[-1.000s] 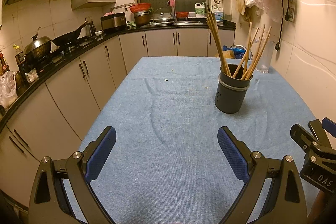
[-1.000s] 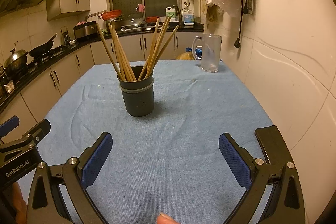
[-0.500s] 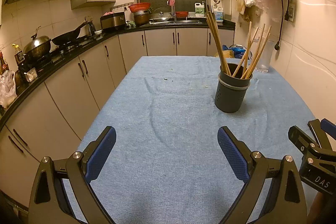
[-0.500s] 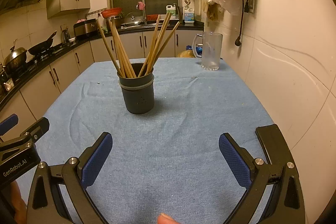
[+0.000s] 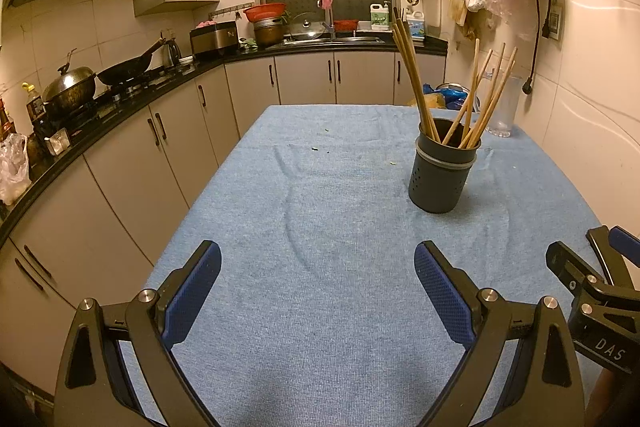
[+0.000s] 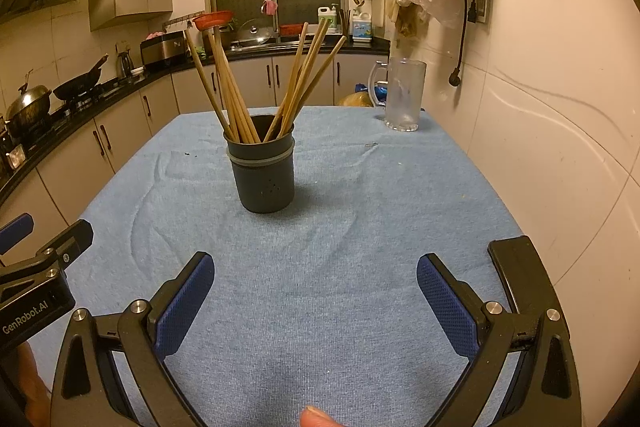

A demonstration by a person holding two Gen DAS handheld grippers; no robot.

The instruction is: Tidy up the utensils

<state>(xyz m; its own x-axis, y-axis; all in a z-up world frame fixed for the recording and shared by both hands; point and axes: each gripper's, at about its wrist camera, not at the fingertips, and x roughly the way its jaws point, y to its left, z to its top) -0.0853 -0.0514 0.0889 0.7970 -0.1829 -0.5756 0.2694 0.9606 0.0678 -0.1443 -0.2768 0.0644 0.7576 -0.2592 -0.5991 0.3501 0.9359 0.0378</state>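
Observation:
A dark grey utensil holder (image 5: pixel 442 173) (image 6: pixel 264 173) stands upright on the blue tablecloth (image 5: pixel 320 211) (image 6: pixel 360 211). Several wooden chopsticks (image 5: pixel 412 75) (image 6: pixel 236 95) lean out of it in two bunches. My left gripper (image 5: pixel 318 291) hovers open over the near part of the cloth, well short and left of the holder, with nothing between its blue pads. My right gripper (image 6: pixel 314 297) is open too, empty, with the holder ahead and slightly left of its centre. Each gripper shows at the edge of the other's view.
A clear glass mug (image 6: pixel 402 95) stands at the far right corner of the table near the tiled wall (image 6: pixel 560 107). Bagged items (image 5: pixel 436 95) lie beyond the far edge. A counter with cookware (image 5: pixel 80 87) runs along the left. A fingertip (image 6: pixel 314 417) shows at the bottom.
Both grippers have drifted slightly nearer to the holder, which looks a little larger in the right wrist view. Both remain open.

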